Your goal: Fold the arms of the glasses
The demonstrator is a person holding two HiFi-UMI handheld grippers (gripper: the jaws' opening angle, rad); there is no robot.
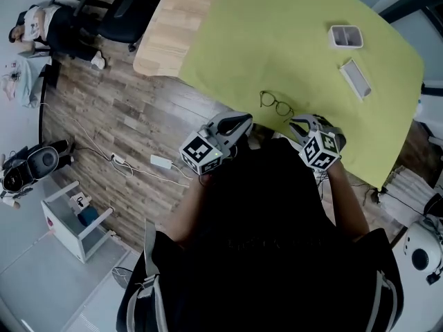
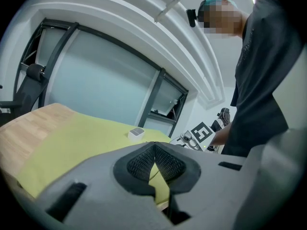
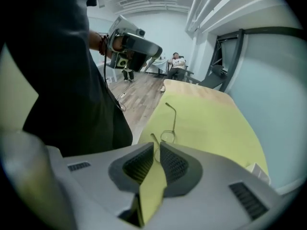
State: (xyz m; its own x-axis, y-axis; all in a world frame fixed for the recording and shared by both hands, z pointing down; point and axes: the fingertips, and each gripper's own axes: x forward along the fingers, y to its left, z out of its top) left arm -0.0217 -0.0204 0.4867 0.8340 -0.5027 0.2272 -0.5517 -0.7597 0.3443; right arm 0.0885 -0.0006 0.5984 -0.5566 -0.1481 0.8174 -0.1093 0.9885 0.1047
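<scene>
Thin dark-framed glasses (image 1: 275,104) lie on the yellow-green cloth (image 1: 297,40) near the table's front edge. In the right gripper view the glasses (image 3: 168,135) sit just beyond the jaws, with one arm stretched away over the cloth. My left gripper (image 1: 239,124) hovers at the cloth's near edge, left of the glasses, its jaws (image 2: 153,145) closed tip to tip on nothing. My right gripper (image 1: 302,124) is just right of the glasses, and its tips (image 3: 157,146) stand a narrow gap apart with nothing between them.
A small white box (image 1: 345,37) and a flat grey-white case (image 1: 355,77) lie farther back on the cloth. Bare wooden tabletop (image 1: 173,26) extends left of the cloth. A black chair (image 1: 128,9) stands beyond the table, and cables run across the floor.
</scene>
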